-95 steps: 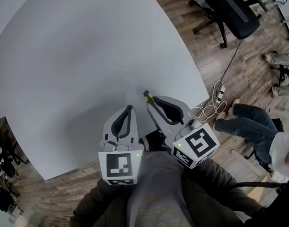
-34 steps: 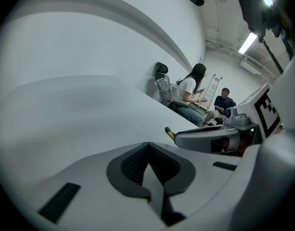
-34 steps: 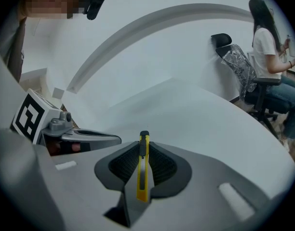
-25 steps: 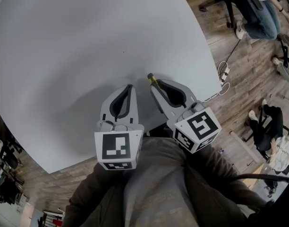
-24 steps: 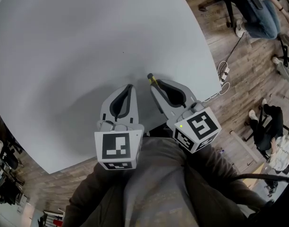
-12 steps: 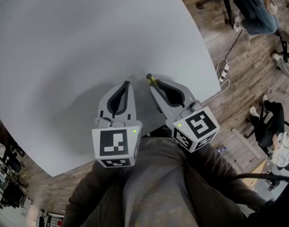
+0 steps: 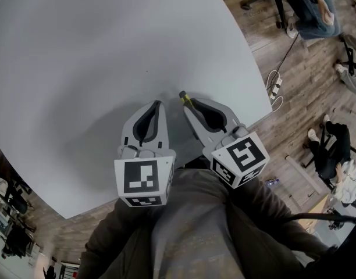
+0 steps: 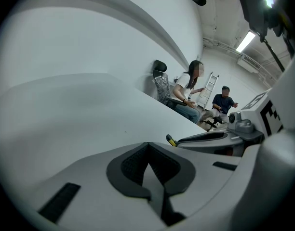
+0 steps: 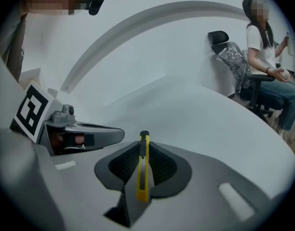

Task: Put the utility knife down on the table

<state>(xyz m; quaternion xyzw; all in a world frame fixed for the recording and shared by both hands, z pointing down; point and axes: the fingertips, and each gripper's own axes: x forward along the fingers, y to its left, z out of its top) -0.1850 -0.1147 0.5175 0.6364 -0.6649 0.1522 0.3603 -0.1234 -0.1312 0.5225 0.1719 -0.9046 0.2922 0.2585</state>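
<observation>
- Person's grey garment [image 7: 189, 237]: nearest item, at the bottom of the head view, with both grippers held out just ahead of it.
- Left gripper [image 7: 156, 106]: jaws pressed together, pads meeting with nothing between them. It sits just beside the right gripper over the near part of the table and carries nothing.
- Right gripper [image 7: 187, 102]: jaws clamped on the utility knife, with no gap showing on either side of the handle.
- Utility knife [image 9: 143, 170]: slim yellow body with a dark slider strip and a black end cap.
  - Position: held edge-on between the right gripper's pads, its black end poking out just past the jaw tips. It is held over the table near the table's near edge, and no view shows it touching the surface.
  - Blade: cannot tell whether any is extended.
  - Handling, as judged: light, stiff and narrow, with smooth plastic sides that may pivot or slide in the pads.
  - Best hold: across the flat sides at mid-body, as it is held now. It should be set down low and flat so it does not tip or skid when the jaws part.
- Table [image 7: 108, 51]: large, pale grey, with a curved edge. The surface ahead of the knife is bare.
- Wooden floor [image 7: 300, 109]: plank floor beyond the table's right edge.
- Power strip [image 7: 276, 85]: white, with a coiled cable, lying on the floor just off the table edge.
- Office chair [image 9: 223, 44]: dark, with a clear wrapping over its back, standing past the far side of the table.
- Seated person [image 9: 268, 66]: farthest item, on another chair beside the office chair, well apart from the work.
</observation>
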